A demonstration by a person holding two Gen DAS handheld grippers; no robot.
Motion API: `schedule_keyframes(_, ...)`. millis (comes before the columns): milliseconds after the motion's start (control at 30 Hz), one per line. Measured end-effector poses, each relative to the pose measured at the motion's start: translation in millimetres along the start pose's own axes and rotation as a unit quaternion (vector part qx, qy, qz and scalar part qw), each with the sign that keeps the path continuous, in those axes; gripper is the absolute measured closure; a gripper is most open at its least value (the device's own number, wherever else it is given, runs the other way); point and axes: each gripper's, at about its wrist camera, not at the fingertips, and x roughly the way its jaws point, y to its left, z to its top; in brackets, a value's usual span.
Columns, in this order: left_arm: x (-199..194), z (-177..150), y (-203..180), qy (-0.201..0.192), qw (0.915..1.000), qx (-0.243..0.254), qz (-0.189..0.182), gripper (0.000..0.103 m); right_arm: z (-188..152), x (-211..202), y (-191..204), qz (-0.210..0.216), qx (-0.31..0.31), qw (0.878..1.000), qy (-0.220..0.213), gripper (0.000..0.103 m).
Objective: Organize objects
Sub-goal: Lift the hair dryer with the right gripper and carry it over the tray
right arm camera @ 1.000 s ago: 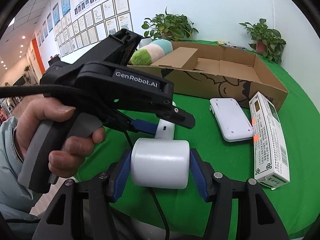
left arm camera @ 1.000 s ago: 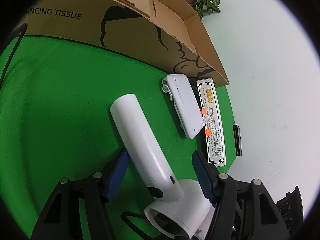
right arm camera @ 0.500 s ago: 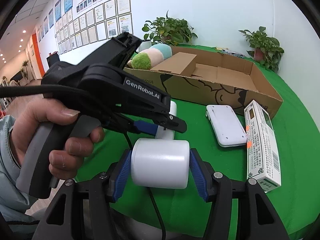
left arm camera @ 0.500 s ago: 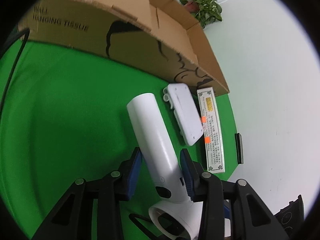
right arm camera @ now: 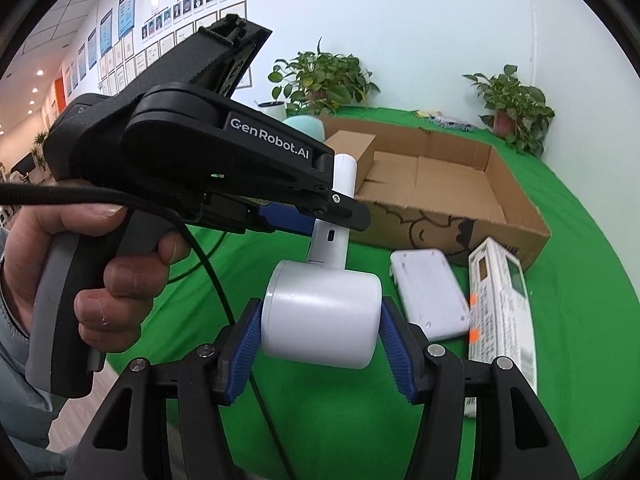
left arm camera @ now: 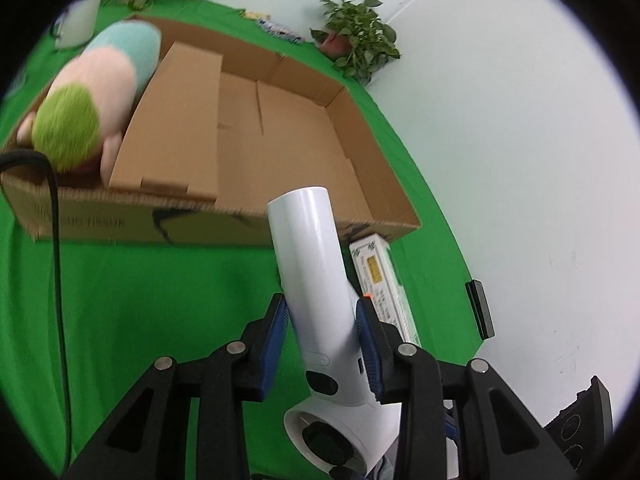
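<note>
A white hair dryer [left arm camera: 316, 276] is held by both grippers, lifted above the green table. My left gripper [left arm camera: 322, 334] is shut on its handle. My right gripper [right arm camera: 320, 320] is shut on its round barrel [right arm camera: 320, 314]. The left gripper's body [right arm camera: 224, 160] fills the left of the right wrist view. An open cardboard box [left arm camera: 280, 132] lies just beyond the dryer; it also shows in the right wrist view [right arm camera: 440, 176]. A plush toy [left arm camera: 100, 100] lies in the box's left end.
A flat white device [right arm camera: 430, 294] and a long white carton [right arm camera: 500, 300] lie on the green cloth [left arm camera: 140, 300] right of the dryer, in front of the box. The carton also shows in the left wrist view [left arm camera: 384, 292]. Potted plants [right arm camera: 320, 80] stand behind.
The left gripper closed on the dryer's handle. Both grippers then lifted the dryer off the cloth and tilted it up toward the box.
</note>
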Motion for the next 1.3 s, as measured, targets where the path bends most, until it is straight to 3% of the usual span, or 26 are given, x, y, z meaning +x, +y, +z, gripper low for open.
schedule_keyframes(333,6.5,52.4,-38.4,-0.021,0.9979,0.059,0.015,0.070,47.6,4.4,-14.6,-0.025,-0.001,0.999,-0.042,0.048)
schedule_keyframes(633,7.9,92.1,-43.1,-0.030,0.9961,0.080,0.023,0.070,96.8,15.4,-27.1,-0.032,-0.001,0.998,-0.055,0.048)
schedule_keyframes(1000,47.0,150.8,-26.7,-0.005,0.9943,0.085,0.065,0.070,155.1,65.5,-57.8,0.018,0.051,0.998,-0.012,0.048)
schedule_keyframes(1300,102.3,161.1,-1.0,0.047,0.9892,0.081,0.113,0.070,156.8,130.4,-82.3,0.047,0.092,0.993,0.064,0.048)
